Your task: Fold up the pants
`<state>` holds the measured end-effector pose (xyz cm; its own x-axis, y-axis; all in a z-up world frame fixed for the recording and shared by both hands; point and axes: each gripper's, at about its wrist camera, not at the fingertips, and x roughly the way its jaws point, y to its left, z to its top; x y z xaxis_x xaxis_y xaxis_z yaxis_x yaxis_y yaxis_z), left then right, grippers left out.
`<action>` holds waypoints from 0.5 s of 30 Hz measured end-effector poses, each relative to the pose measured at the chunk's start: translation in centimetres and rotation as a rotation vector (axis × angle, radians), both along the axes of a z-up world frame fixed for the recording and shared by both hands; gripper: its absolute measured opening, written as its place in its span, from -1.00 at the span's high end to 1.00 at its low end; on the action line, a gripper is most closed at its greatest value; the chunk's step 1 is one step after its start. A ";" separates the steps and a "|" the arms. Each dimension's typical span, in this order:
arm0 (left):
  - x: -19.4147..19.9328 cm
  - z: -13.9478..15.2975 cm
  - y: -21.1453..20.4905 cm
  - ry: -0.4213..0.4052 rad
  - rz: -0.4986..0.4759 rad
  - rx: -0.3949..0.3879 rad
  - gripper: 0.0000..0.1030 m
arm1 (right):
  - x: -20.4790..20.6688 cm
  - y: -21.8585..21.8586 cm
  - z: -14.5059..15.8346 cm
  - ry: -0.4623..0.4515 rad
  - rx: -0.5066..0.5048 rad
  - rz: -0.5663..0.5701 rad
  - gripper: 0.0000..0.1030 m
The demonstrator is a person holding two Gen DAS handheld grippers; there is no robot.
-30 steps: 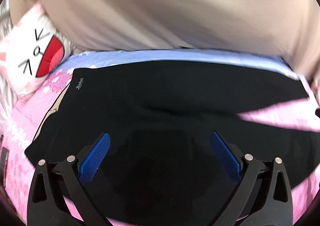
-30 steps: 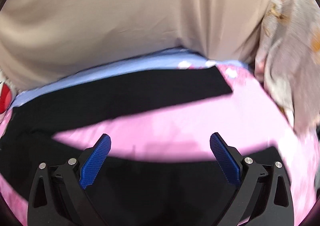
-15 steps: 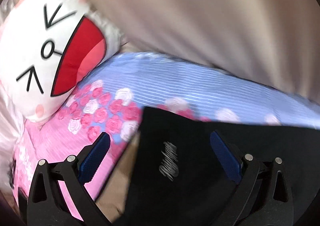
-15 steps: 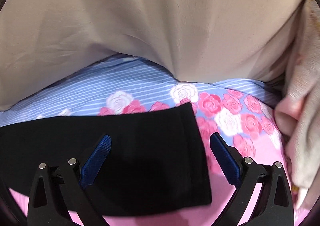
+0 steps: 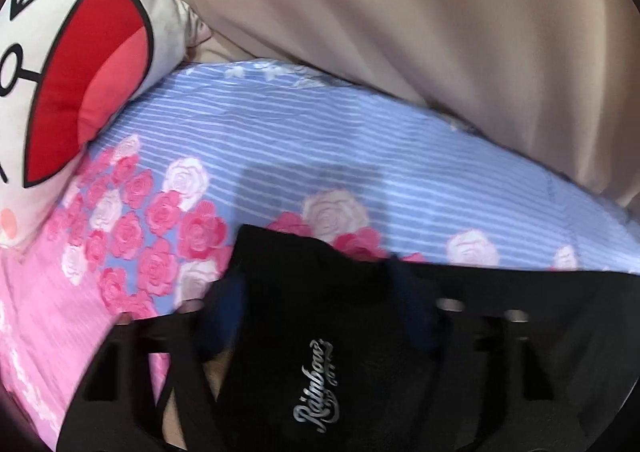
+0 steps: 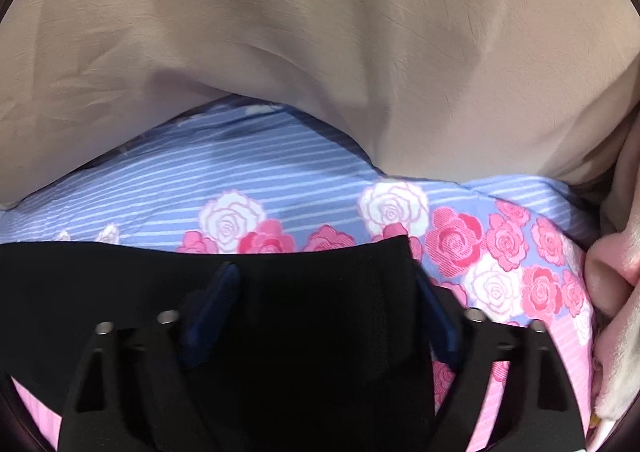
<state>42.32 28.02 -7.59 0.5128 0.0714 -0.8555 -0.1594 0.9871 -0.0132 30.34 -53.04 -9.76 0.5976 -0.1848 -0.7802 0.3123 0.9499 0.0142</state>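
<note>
Black pants (image 5: 320, 340) flat on rose-print bedsheet (image 5: 304, 148), left gripper (image 5: 320, 316) and right gripper (image 6: 324, 312) each spread wide, straddling a corner of the fabric, motion blur, cartoon pillow (image 5: 60, 64) top left.

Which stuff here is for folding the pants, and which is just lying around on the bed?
For the job:
black pants
left gripper, open around a pants corner
right gripper, open around the other end

Just lying about:
cartoon-face pillow
rose-print bedsheet
beige blanket
</note>
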 end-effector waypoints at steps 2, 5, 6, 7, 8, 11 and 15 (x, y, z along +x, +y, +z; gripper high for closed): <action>0.0 0.4 -0.1 0.002 0.002 -0.028 0.27 | 0.1 0.1 0.4 -0.004 0.053 0.031 0.52; -0.8 1.3 -0.6 -0.003 0.011 -0.033 0.45 | 0.1 0.7 1.2 -0.003 0.049 0.041 0.66; -1.1 1.7 -0.8 -0.012 0.012 -0.024 0.46 | 0.1 1.0 1.5 -0.009 0.040 0.043 0.67; -1.5 2.1 -1.0 -0.024 0.012 -0.019 0.49 | 0.0 1.3 1.9 -0.007 0.038 0.042 0.67; -1.9 2.6 -1.1 -0.036 0.010 -0.019 0.52 | -0.4 1.3 2.5 -0.021 0.041 0.038 0.67; -3.3 4.4 -1.2 -0.080 0.000 -0.020 0.54 | -1.7 1.8 3.9 -0.066 0.048 0.036 0.68; -6.1 7.7 -1.6 -0.147 -0.023 -0.035 0.55 | -4.4 2.9 6.9 -0.124 0.049 0.047 0.68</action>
<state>36.23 26.43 0.13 0.6340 0.0300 -0.7727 -0.1308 0.9890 -0.0689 25.90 -50.12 -2.88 0.6968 -0.1183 -0.7075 0.2606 0.9606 0.0961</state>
